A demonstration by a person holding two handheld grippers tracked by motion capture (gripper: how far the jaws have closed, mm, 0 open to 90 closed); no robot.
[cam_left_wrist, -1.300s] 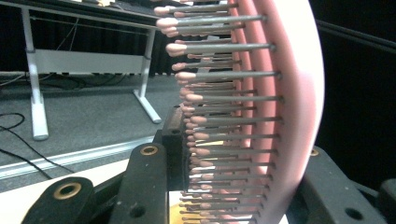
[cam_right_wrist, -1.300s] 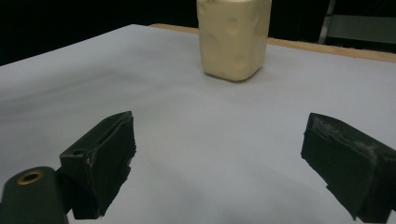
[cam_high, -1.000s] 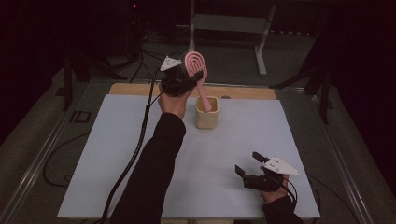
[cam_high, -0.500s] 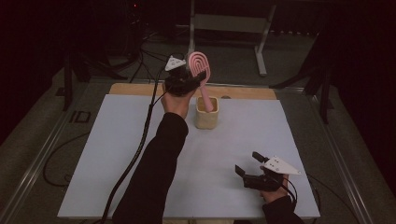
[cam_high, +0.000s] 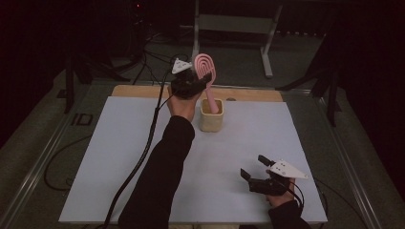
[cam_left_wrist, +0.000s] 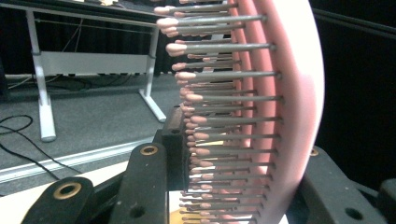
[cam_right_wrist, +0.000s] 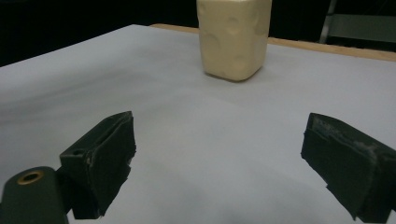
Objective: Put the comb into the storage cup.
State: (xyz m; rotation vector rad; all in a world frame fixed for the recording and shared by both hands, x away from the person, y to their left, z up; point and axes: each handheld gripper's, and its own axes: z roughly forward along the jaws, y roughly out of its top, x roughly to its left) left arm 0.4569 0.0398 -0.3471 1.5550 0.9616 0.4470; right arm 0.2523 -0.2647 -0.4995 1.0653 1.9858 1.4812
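Both forearms are covered by long black sleeves. Each gripper is built in black, with a pale grey three-cornered plate mounted on top. On the left gripper (cam_high: pixel 203 81), brass-coloured rivets are set into the black linkage arms. A black cable is trailed from it. On the right gripper (cam_high: pixel 253 167), worn, scuffed edges are noted on the blocky pads (cam_right_wrist: pixel 100 158).

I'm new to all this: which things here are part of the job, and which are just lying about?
In the job:
brush, clamped in left gripper
cup, holding the brush handle

Lying about:
right gripper, open, idle
metal stand
floor cables
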